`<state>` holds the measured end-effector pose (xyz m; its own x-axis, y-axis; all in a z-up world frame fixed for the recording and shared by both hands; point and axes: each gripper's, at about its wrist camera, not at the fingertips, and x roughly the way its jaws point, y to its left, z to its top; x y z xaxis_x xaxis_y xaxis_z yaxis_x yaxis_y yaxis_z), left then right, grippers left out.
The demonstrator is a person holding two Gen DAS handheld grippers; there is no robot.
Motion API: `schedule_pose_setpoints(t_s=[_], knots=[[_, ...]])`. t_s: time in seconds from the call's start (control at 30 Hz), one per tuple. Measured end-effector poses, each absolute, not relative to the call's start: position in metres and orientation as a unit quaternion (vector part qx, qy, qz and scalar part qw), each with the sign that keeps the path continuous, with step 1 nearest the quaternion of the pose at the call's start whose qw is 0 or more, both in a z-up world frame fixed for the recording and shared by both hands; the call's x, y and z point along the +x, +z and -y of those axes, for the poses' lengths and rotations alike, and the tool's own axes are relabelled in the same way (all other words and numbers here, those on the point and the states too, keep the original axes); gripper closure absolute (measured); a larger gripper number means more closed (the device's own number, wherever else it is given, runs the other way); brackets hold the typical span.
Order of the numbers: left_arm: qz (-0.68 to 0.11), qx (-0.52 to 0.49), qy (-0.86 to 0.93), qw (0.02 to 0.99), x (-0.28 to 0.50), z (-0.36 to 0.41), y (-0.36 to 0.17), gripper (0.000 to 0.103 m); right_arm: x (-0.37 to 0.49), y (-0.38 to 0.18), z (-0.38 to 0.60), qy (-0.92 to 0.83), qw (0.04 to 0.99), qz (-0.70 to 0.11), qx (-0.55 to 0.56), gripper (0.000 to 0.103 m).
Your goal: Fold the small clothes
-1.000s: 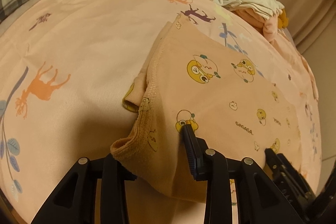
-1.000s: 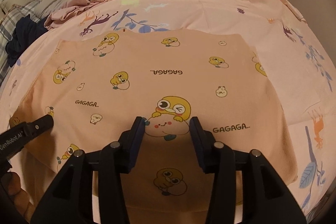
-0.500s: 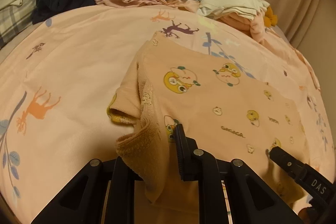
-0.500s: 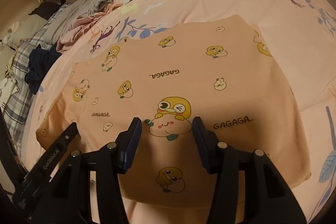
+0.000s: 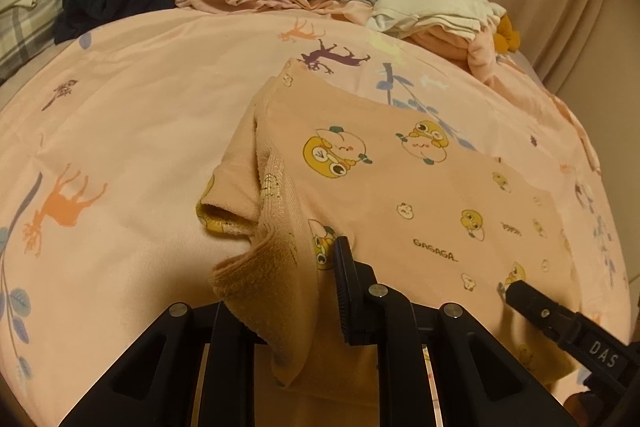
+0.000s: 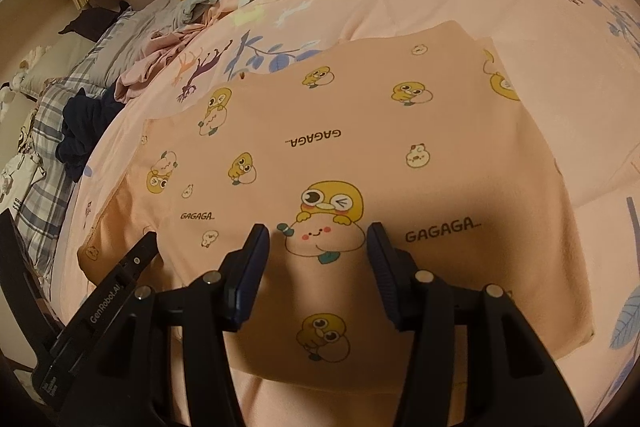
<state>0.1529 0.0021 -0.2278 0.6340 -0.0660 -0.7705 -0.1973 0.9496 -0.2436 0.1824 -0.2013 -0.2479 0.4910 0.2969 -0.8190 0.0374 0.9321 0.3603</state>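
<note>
Pinching garment (image 5: 420, 195) hem: left claw (image 5: 304, 291) | right claw (image 6: 318, 239) apart, only its view shows that

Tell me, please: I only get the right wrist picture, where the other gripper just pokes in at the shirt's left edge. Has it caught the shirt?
Observer: Yes. The left gripper has just been closing, and it now pinches the ribbed edge of the shirt, bunched up off the bedspread.
Visitor: Is anything tucked under that side?
Observer: A folded part of the shirt, seemingly a sleeve, sticks out from beneath that edge.
</note>
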Motion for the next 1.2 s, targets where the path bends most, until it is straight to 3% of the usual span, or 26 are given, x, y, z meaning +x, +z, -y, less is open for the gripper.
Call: schedule_pose_setpoints(t_s=[0.2, 0.33, 0.5, 0.67, 0.87, 0.93, 1.0, 1.07, 1.13, 1.2], knots=[[-0.401, -0.165, 0.0, 0.901, 0.147, 0.003, -0.214, 0.087, 0.181, -0.248, 0.209, 0.082, 0.843, -0.497, 0.191, 0.052], [-0.383, -0.118, -0.019, 0.916, 0.148, 0.026, -0.207, 0.087, 0.18, -0.251, 0.233, 0.101, 0.818, -0.495, 0.273, 0.052], [-0.392, -0.132, -0.083, 0.907, 0.153, 0.045, -0.209, 0.087, 0.177, -0.256, 0.257, 0.117, 0.788, -0.486, 0.359, 0.052], [-0.407, -0.095, -0.154, 0.895, 0.152, 0.084, -0.21, 0.087, 0.169, -0.245, 0.268, 0.075, 0.807, -0.462, 0.36, 0.051], [-0.454, -0.154, -0.168, 0.861, 0.143, 0.065, -0.21, 0.087, 0.17, -0.241, 0.265, 0.108, 0.803, -0.476, 0.341, 0.047], [-0.445, -0.161, -0.15, 0.868, 0.136, 0.046, -0.197, 0.082, 0.172, -0.239, 0.254, 0.132, 0.81, -0.486, 0.3, 0.046], [-0.43, -0.154, -0.125, 0.881, 0.126, 0.031, -0.186, 0.06, 0.169, -0.233, 0.248, 0.152, 0.824, -0.48, 0.261, 0.045], [-0.4, -0.156, -0.103, 0.897, 0.113, 0.011, -0.176, 0.051, 0.169, -0.231, 0.246, 0.159, 0.828, -0.468, 0.265, 0.04], [-0.385, -0.166, -0.082, 0.904, 0.107, -0.008, -0.175, 0.05, 0.175, -0.235, 0.242, 0.185, 0.812, -0.469, 0.293, 0.038], [-0.417, -0.188, -0.069, 0.886, 0.113, -0.026, -0.187, 0.05, 0.178, -0.244, 0.237, 0.193, 0.797, -0.488, 0.297, 0.038]])
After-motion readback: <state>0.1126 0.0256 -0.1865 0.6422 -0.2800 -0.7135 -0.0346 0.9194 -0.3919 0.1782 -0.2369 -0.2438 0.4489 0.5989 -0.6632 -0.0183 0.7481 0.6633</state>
